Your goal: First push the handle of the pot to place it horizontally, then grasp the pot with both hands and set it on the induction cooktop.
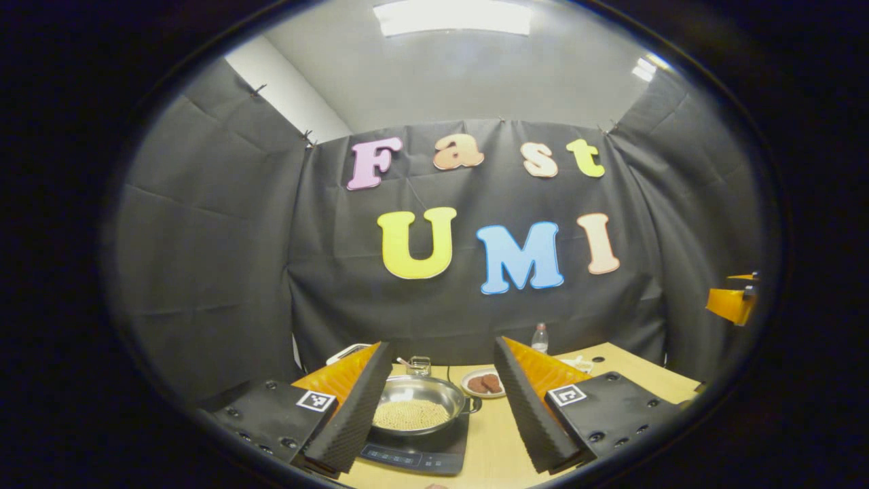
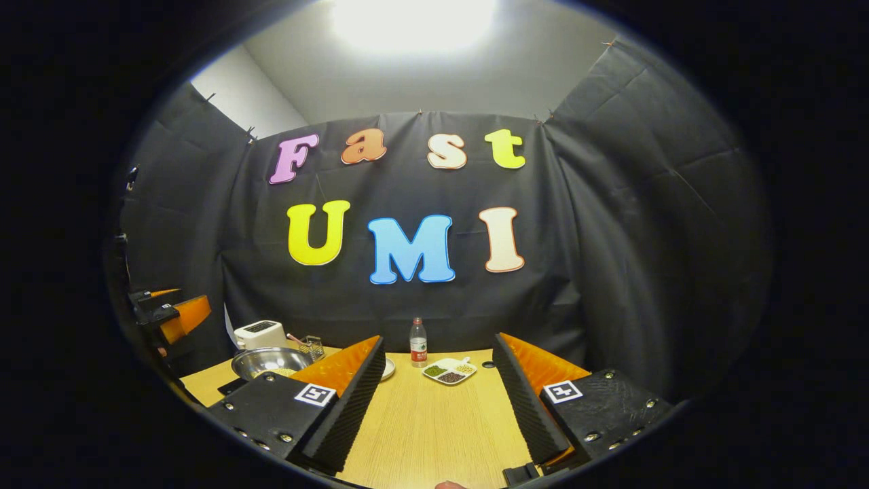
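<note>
A steel pot (image 1: pixel 417 404) holding pale beans rests on the dark induction cooktop (image 1: pixel 421 455), a short dark handle (image 1: pixel 475 405) sticking out on its right. My left gripper (image 1: pixel 442 346) is open, raised above and in front of the pot, fingers to either side of it in the image and touching nothing. In the right gripper view the pot (image 2: pixel 265 361) stands at the far left on the cooktop's corner (image 2: pixel 231 386). My right gripper (image 2: pixel 438 339) hangs open over the wooden table (image 2: pixel 434 428), well right of the pot, holding nothing.
Behind the pot are a plate of brown food (image 1: pixel 483 384), a water bottle (image 2: pixel 418 343), a sectioned dish of beans (image 2: pixel 449 371), a white toaster (image 2: pixel 260 334) and a small wire holder (image 2: pixel 311 346). The other gripper shows at each view's edge (image 1: pixel 733 302) (image 2: pixel 173 316).
</note>
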`<state>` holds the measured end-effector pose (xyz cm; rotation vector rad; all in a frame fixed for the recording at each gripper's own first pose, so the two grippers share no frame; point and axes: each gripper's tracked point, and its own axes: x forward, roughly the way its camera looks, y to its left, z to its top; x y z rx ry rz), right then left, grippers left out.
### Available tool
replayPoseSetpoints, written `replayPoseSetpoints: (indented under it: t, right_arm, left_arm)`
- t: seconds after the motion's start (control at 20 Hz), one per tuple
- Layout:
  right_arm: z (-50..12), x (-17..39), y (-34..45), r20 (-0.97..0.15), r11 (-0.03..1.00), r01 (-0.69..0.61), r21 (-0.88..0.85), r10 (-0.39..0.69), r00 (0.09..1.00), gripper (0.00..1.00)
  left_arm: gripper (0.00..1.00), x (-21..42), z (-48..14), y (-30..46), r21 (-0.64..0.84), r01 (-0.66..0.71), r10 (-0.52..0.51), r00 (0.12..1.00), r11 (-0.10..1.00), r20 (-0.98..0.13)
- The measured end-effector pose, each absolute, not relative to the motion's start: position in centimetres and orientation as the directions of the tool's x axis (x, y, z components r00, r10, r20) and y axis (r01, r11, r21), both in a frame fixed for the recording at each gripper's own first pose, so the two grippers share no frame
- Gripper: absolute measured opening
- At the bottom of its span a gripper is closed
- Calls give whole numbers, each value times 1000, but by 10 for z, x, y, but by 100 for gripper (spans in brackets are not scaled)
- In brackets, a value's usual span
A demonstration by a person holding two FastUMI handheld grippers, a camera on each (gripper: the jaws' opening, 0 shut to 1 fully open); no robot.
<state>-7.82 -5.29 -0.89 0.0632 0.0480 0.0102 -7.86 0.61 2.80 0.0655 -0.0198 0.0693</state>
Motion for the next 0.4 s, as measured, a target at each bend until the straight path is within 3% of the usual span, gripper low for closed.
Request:
replayPoseSetpoints:
  t: [0.4]
  right_arm:
    - [-3,-79,-50,-44,999,-1,53,3,999,95]
  left_arm:
    - [98,-85,35,10,70,-62,59,997,996,42]
